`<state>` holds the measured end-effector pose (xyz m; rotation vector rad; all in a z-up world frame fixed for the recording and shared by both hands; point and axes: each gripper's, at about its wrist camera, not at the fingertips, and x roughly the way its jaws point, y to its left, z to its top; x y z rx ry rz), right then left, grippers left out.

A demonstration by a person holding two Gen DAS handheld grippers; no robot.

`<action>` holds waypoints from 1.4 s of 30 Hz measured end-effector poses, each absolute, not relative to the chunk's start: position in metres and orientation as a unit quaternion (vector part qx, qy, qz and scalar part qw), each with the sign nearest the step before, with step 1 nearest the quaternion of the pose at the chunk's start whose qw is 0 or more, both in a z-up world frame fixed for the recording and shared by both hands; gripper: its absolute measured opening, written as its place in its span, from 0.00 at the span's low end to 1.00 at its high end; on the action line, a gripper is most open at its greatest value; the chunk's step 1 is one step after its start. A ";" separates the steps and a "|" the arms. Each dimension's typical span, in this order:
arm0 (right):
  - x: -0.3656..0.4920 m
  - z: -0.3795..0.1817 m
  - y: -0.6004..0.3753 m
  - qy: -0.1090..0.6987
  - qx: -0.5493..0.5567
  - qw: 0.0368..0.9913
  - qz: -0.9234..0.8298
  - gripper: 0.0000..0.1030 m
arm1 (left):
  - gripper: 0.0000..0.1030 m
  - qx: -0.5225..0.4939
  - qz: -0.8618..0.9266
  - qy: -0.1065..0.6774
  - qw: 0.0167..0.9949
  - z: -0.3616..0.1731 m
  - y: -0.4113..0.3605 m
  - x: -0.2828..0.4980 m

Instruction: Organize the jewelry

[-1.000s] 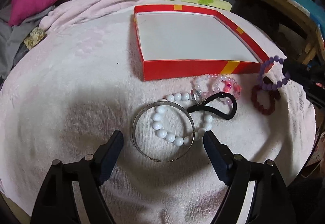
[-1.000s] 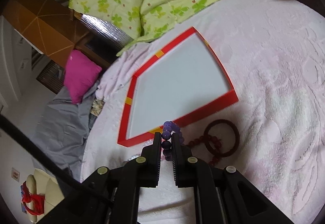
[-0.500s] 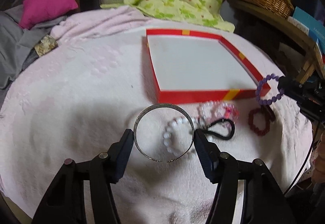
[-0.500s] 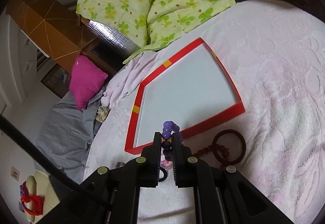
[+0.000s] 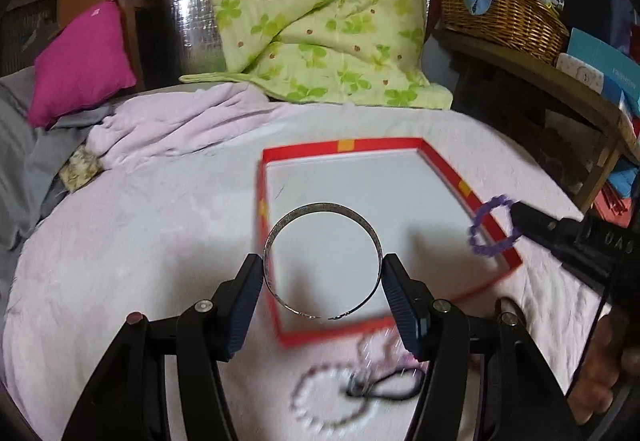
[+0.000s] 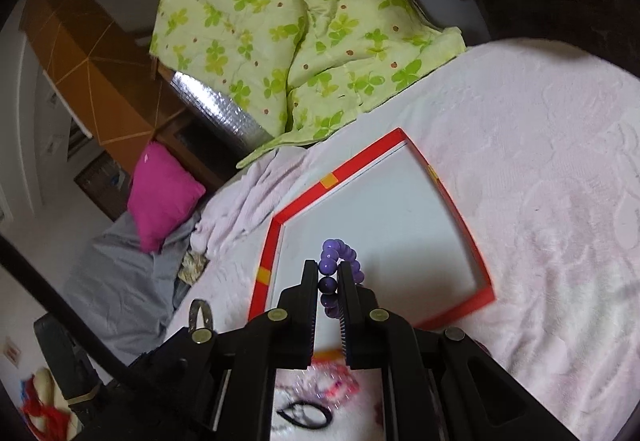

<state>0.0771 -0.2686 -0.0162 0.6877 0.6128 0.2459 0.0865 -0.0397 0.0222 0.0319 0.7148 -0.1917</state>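
1. Left wrist view. Left gripper [image 5: 322, 279] clamped on a silver bangle [image 5: 322, 261], one pad on each side of the ring; the bangle's gap faces the camera. It hangs above the near left part of a red tray [image 5: 492, 231] with a white floor, which lies on a pink blanket [image 5: 120, 241].
2. Same view, right edge. Right gripper [image 5: 516, 213] reaches in, carrying a purple bead bracelet [image 5: 490, 227] over the tray's right rim.
3. Same view, bottom. Blurred on the blanket, near side of the tray: a white bead bracelet [image 5: 320, 397], a black hair tie [image 5: 384, 387], a pink bracelet [image 5: 380, 349].
4. Right wrist view. Right gripper [image 6: 329, 277] pressed together on the purple bracelet [image 6: 340, 253]; beads show between and above the fingers. It sits over the tray's [image 6: 360, 157] near left corner.
5. Same view, lower left. The bangle [image 6: 199, 312] shows edge-on, in the left gripper's dark frame.
6. Same view, bottom. Pink bracelet [image 6: 328, 387] and hair tie [image 6: 306, 415] lie blurred on the blanket [image 6: 540, 201].
7. Behind: green quilt [image 6: 280, 21], magenta pillow [image 6: 160, 197].
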 end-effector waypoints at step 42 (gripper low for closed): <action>0.101 -0.039 -0.267 0.402 0.361 0.836 0.098 0.54 | 0.69 0.050 -0.065 0.425 0.902 -0.016 -0.034 0.095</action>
